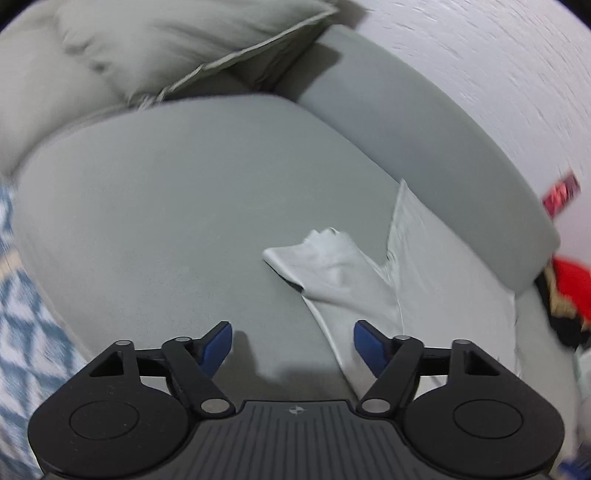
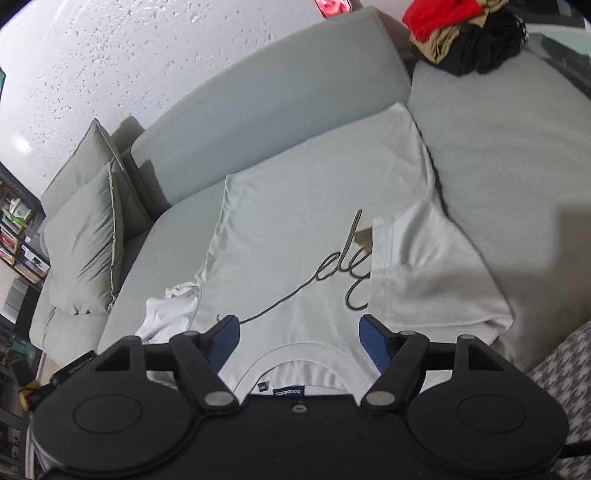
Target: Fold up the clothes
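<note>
Lying flat on the sofa (image 2: 498, 155), the white T-shirt (image 2: 295, 221) sits beneath the wide-open right claw (image 2: 299, 338), seemingly untouched.

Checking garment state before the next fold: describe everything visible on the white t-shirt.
The white t-shirt lies flat, front up, on the grey sofa, collar nearest the right gripper, hem toward the backrest. Looks like soft cotton knit; dark cursive script across the chest. One sleeve is folded inward over the print; the other lies crumpled outward. Neither gripper touches it.

A white T-shirt (image 2: 295, 229) is spread flat on the grey sofa seat (image 2: 498, 177), one sleeve folded inward. Two grey cushions (image 2: 85, 236) are propped at one end, and a heap of clothes (image 2: 461, 33) is piled at the other.
</note>
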`<state>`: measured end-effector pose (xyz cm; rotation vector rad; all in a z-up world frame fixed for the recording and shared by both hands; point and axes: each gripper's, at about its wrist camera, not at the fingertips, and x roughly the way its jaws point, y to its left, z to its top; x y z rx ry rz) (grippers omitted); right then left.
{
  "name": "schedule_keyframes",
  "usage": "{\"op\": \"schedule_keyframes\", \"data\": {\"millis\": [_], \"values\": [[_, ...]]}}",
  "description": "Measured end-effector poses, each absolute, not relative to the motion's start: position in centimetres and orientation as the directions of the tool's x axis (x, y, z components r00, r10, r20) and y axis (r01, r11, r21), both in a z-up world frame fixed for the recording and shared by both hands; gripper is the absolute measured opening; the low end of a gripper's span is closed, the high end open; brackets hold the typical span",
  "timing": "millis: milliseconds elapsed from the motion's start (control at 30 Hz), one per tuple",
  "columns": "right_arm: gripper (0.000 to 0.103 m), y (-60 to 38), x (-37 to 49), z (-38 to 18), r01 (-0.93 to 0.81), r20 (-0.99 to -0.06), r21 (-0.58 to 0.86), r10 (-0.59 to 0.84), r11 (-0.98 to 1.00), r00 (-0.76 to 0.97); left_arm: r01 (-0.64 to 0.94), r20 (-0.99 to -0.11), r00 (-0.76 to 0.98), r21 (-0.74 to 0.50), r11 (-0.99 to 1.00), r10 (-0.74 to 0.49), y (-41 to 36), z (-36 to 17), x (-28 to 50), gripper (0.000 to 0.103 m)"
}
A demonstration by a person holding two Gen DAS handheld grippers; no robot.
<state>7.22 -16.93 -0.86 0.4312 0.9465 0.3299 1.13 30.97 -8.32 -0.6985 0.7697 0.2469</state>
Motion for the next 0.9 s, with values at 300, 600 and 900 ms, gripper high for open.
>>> {"op": "schedule_keyframes", "data": {"millis": [300, 600, 900], "values": [[0.070, -16.7, 7.2, -1.0, -0.073, -0.720, 0.471, 0.431, 0.879, 0.545, -0.468, -0.672, 0.730, -0.626, 0.624, -0.126, 34.6, -10.4, 4.8, 0.072], [0.070, -16.9, 6.9, -0.7, -0.080, -0.714, 0.471, 0.433, 0.879, 0.550, -0.509, -0.727, 0.673, -0.589, 0.628, -0.137, 34.2, -10.8, 7.8, 0.041], [0.070, -18.0, 6.5, -0.1, -0.079, -0.695, 0.483, 0.437, 0.872, 0.571, -0.476, -0.723, 0.691, -0.446, 0.758, 0.009, 31.4, -7.1, 7.3, 0.000]]}}
